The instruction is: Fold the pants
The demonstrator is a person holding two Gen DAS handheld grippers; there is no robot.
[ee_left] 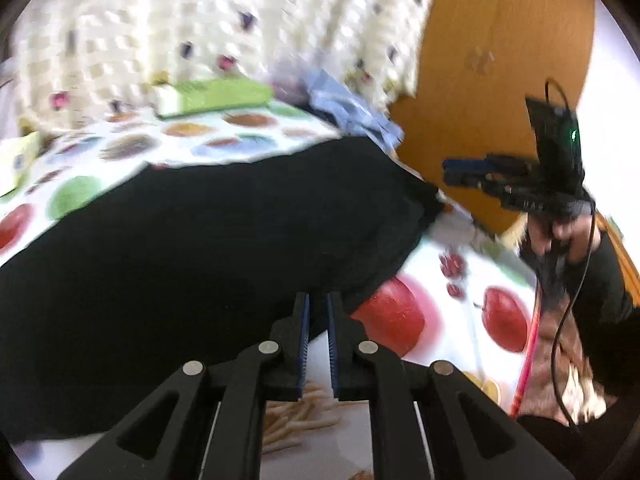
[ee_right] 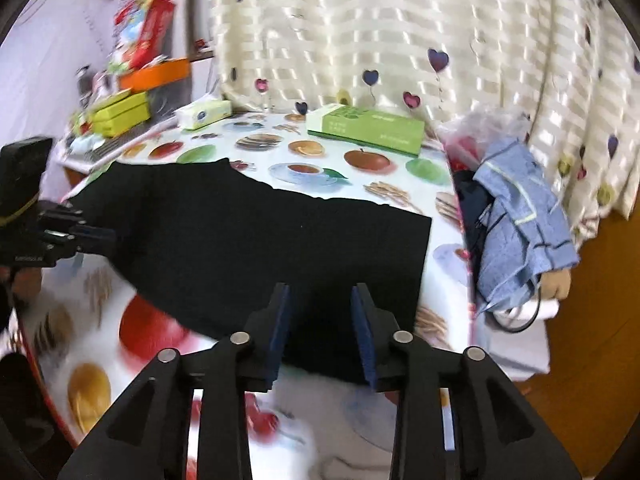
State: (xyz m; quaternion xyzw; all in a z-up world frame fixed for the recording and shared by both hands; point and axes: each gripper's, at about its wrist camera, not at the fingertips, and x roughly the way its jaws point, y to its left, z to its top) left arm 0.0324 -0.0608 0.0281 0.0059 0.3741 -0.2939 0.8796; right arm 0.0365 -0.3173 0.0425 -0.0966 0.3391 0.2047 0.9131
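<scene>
Black pants (ee_right: pixel 256 248) spread flat on counter (ee_right: pixel 400 184) w/ fruit-print cloth, green box (ee_right: pixel 366 128) behind. Left gripper (ee_left: pixel 318 300) above near hem, jaws nearly together, narrow gap, nothing pinched. Right gripper (ee_right: pixel 320 300) over near edge, jaws apart, empty. Blue garment (ee_right: pixel 520 216) heaped at counter's right end.

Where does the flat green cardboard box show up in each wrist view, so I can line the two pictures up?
Left wrist view: the flat green cardboard box lies upper left of centre, on the fruit-print tablecloth beyond the black pants.
Right wrist view: the box lies upper centre, beyond the pants.
Shared landmark: the cream heart-patterned curtain behind it.
</scene>
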